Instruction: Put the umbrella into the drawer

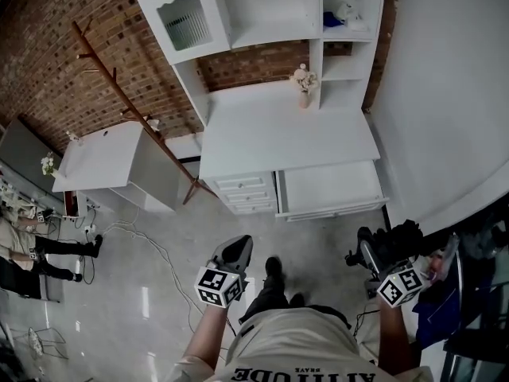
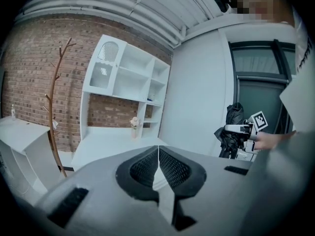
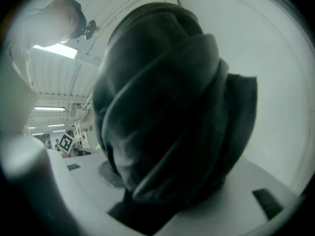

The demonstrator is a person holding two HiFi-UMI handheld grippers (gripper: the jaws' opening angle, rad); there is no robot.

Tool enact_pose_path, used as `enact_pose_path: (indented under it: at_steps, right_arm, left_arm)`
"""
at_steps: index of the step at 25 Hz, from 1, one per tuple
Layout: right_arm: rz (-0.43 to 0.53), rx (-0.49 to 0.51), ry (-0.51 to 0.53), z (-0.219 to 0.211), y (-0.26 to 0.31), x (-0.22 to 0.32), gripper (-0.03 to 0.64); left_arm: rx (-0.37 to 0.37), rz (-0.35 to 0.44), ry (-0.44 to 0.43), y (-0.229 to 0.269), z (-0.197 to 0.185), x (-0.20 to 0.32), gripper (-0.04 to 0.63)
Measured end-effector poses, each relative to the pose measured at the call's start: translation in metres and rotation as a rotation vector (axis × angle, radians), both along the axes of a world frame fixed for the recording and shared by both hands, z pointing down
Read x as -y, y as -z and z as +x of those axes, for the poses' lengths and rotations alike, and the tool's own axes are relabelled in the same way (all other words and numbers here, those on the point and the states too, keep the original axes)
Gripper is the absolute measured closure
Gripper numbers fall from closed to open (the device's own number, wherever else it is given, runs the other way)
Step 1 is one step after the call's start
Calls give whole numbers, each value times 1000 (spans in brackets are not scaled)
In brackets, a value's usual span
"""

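Fingers (image 2: 142, 170) on left gripper (image 2: 158, 154): clenched pad to pad, nothing between them. Fingers (image 3: 74, 178) on right gripper (image 3: 162, 195): grasping the umbrella (image 3: 162, 112), a folded black bundle that fills the right gripper view. Their inner pads are buried under fabric and only the grey outer faces show. Can't make out the umbrella's handle or tip in any view.

Head view: both grippers are held low in front of the person, well apart from each other, 1 marker cube (image 1: 219, 285) on each. The umbrella is in the air at the person's right, well short of the desk.

Desk count:
- 1 pulled-out drawer (image 1: 330, 188) under the counter (image 1: 286, 134), right side
- 3 small shut drawers (image 1: 245, 195) stacked just left of it
- 1 vase of flowers (image 1: 303, 82) at the back of the counter

Shelf unit (image 1: 262, 6) above is cut off by the frame top. 1 brown branch-style coat rack (image 1: 119, 94) leans left of the desk. 1 white cabinet (image 1: 103, 157) stands further left. Another person's legs (image 1: 56, 249) show at the left edge, the rest cropped.
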State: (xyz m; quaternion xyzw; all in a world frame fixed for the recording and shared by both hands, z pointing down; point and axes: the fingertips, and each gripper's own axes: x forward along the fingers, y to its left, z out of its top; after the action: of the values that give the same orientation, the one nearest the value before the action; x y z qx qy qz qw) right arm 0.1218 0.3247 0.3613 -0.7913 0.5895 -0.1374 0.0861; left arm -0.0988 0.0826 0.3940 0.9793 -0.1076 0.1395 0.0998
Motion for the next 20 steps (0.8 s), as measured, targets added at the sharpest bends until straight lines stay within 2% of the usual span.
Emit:
enact_pose_path:
  at_steps: [9, 20]
  right_arm:
    - [-51, 47, -59, 37, -21, 42, 356]
    - [-129, 58, -102, 53, -34, 107, 356]
  left_arm:
    - [5, -43, -39, -14, 45, 55, 569]
    - [25, -85, -112, -39, 94, 128, 569]
